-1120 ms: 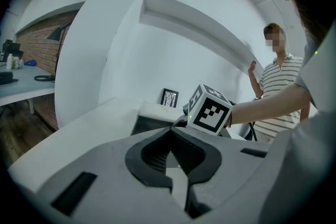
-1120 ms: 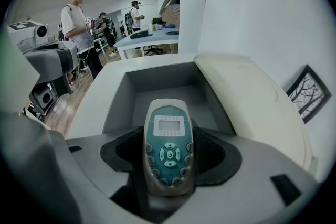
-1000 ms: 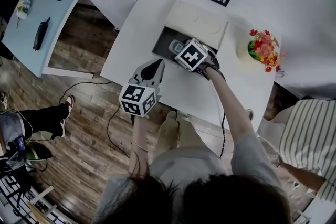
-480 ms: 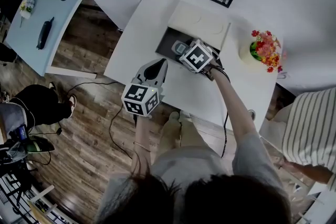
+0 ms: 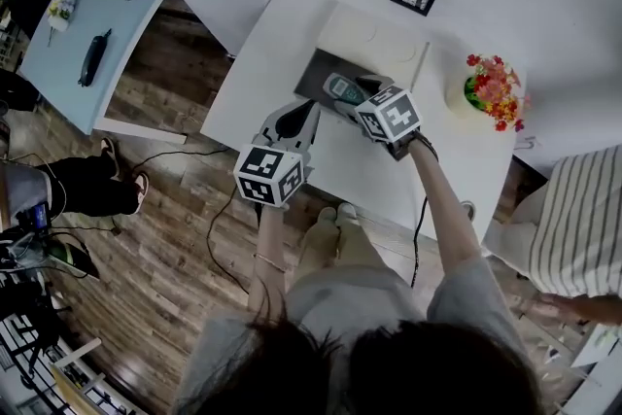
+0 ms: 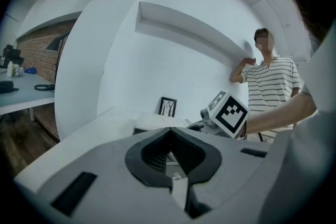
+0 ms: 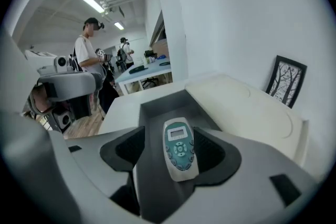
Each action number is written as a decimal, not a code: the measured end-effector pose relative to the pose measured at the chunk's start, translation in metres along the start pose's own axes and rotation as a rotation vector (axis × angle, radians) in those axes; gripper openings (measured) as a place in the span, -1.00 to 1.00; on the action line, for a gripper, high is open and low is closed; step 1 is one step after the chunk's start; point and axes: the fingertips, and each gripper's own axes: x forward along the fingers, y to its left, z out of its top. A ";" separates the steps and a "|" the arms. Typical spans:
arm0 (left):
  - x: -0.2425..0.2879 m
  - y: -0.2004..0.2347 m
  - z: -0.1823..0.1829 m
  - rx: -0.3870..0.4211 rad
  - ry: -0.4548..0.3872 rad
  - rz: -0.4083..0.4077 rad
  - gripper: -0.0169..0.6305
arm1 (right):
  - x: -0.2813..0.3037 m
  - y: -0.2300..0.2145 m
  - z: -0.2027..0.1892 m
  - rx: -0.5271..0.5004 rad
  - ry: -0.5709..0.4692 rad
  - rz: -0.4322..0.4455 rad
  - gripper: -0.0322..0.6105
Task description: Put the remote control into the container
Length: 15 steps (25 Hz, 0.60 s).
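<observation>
Counter [image 5: 262,53] from the head view: dark container [image 5: 316,73] with its cream lid [image 5: 374,39] beyond it. The remote [image 5: 342,90] pokes out ahead of the right gripper [image 5: 358,97], over the container's near corner. The left gripper [image 5: 307,107] hangs just short of the container. Flowers [image 5: 491,87] show only here.

Left gripper view: fingers pressed together, nothing in them.

Right gripper view gives the detail: fingers spread with the remote between them, a gap on its left and its right edge at the pad. It has a pale shell, a teal face, a small display and round keys, with lettering too small to read.
</observation>
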 end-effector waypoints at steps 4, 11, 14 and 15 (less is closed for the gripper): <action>0.002 -0.011 0.007 0.005 -0.025 -0.014 -0.94 | -0.018 0.006 0.004 0.025 -0.066 0.002 -0.04; -0.007 -0.030 0.020 0.014 -0.063 -0.038 -0.94 | -0.052 0.022 0.017 0.040 -0.186 -0.023 -0.38; -0.015 -0.040 0.028 0.036 -0.078 -0.060 -0.94 | -0.076 0.035 0.030 0.051 -0.280 -0.034 -0.55; -0.017 -0.045 0.031 0.044 -0.085 -0.069 -0.94 | -0.085 0.040 0.035 0.057 -0.315 -0.038 -0.61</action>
